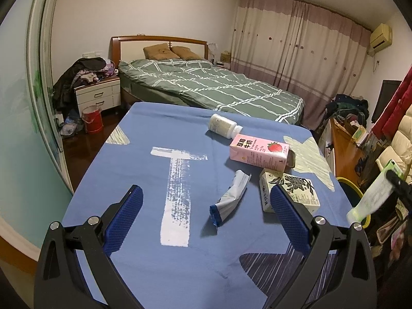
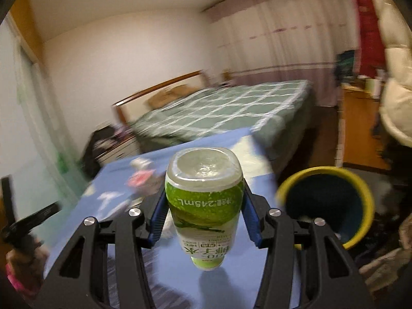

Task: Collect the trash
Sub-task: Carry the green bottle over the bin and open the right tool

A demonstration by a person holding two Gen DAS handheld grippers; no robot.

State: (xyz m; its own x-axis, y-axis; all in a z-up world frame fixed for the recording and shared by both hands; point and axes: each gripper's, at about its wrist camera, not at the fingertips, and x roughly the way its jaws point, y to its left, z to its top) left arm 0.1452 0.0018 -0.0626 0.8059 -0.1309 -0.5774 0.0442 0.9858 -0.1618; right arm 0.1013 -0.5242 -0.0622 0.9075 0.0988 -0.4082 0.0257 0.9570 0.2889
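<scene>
- My right gripper [image 2: 203,213] had its jaws pinching a green-labelled drink bottle [image 2: 204,200], held bottom-forward, its long axis running along the fingers.
- The yellow-rimmed bin [image 2: 360,188] sat to the right of the bottle, off the counter's [image 2: 85,231] edge and lower; I judged the coming move a swing rightward over its mouth.
- My left gripper [image 1: 206,221] hovered with jaws spread and empty; a crumpled wrapper [image 1: 229,198] lay between its fingers' line, with the strawberry milk carton [image 1: 260,153] beyond.
</scene>
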